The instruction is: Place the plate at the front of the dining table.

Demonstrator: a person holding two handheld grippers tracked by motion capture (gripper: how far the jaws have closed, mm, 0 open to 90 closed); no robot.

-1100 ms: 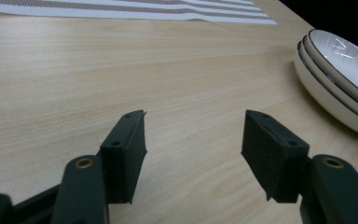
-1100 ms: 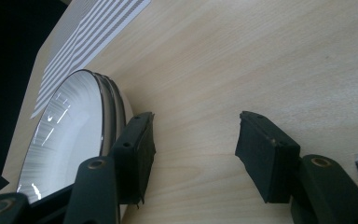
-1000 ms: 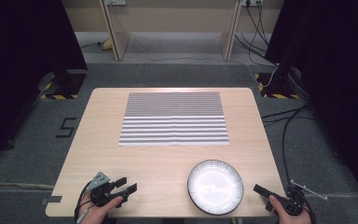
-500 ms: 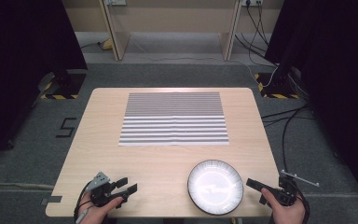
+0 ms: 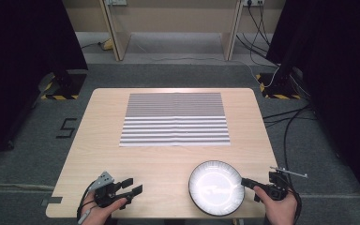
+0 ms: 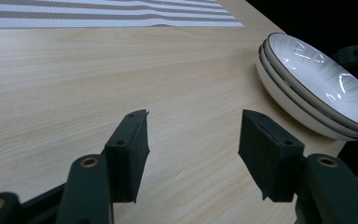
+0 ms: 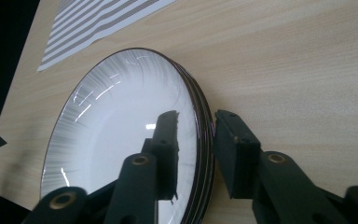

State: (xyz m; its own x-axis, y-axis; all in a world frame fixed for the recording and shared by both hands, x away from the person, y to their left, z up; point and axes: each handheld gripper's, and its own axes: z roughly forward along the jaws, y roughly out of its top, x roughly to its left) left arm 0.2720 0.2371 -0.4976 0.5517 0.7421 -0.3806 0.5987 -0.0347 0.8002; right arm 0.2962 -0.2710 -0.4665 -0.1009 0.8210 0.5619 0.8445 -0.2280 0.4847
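— Where is the stack of white shallow bowls with dark rims (image 5: 215, 188)?

— It sits on the pale wooden bench (image 5: 168, 159), at the near edge on the person's right side, well short of the grey-and-white striped rectangular mat (image 5: 175, 118) that lies flat toward the far half. In the left gripper view the stack (image 6: 314, 86) shows three rims nested one inside another, resting level on the wood.

— And the right gripper?

— The right gripper (image 5: 244, 182) comes in from the stack's right side, held in a hand (image 5: 279, 206) at the bench's near right corner. In the right gripper view its jaws (image 7: 196, 151) stand partly open and straddle the rims: one jaw is over the glossy inside of the top bowl (image 7: 121, 140), the other is outside, over the wood just beside the stack. A narrow gap shows on both sides of the rims, so the jaws grip nothing, and I cannot tell whether either pad touches the china.

— The left one?

— The left gripper (image 5: 130, 186) lies low near the bench's near left corner, well apart from the bowls, with the person's hand (image 5: 104, 208) behind it. Its jaws (image 6: 193, 135) stand wide open over bare wood and hold nothing; they point toward the stack.
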